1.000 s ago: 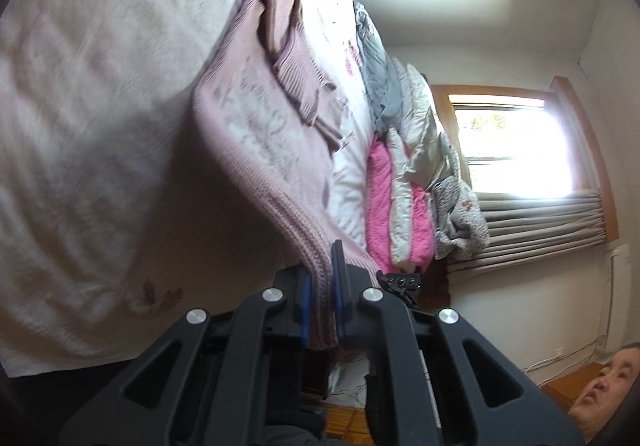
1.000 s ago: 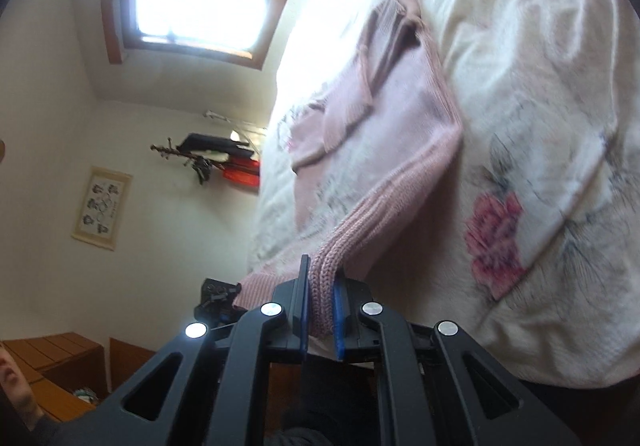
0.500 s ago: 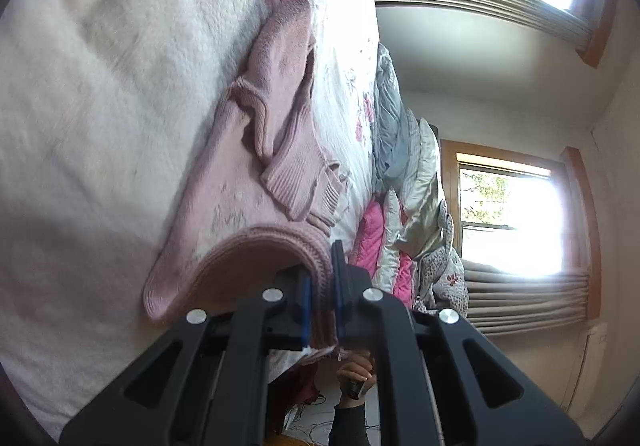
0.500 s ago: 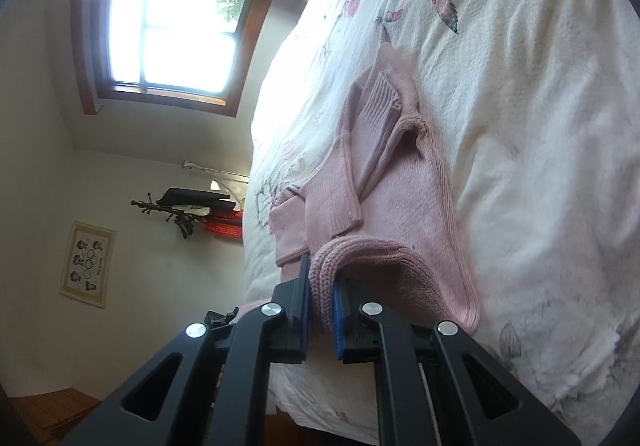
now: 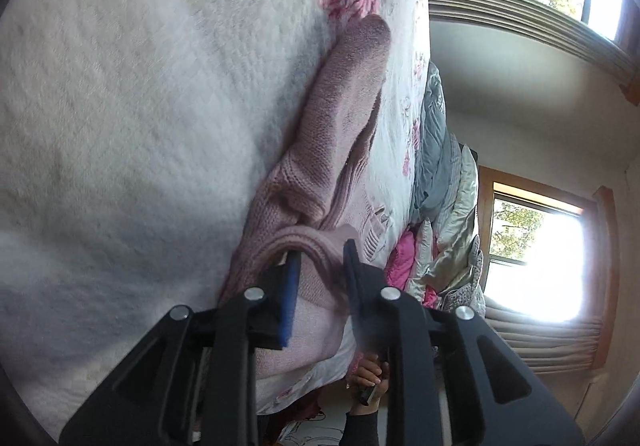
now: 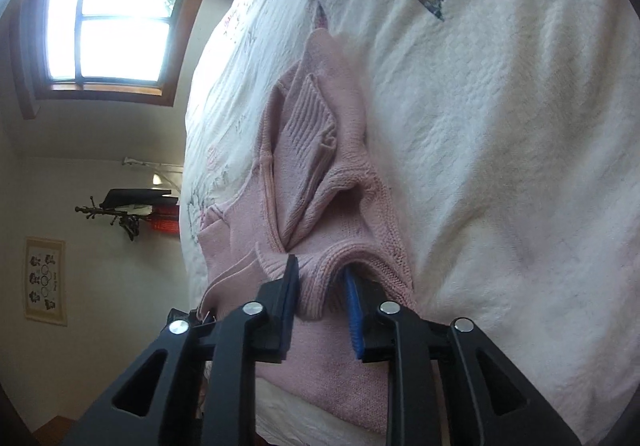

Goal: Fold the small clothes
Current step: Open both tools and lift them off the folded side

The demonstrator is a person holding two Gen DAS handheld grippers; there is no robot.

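Sweater (image 5: 340,133) lies on the bed (image 5: 120,105), pink knit, its lower edge doubled up over the body and the sleeves tucked inward. Both my claws are parted: the left claw (image 5: 320,266) straddles the ribbed hem with its fingers apart and nothing pinched, and the right claw (image 6: 322,280) is likewise spread, the hem (image 6: 320,282) loose between its blue pads (image 6: 354,318). Beyond the far side of the bed sits a pile of clothes (image 5: 436,213), below a window (image 5: 536,262).
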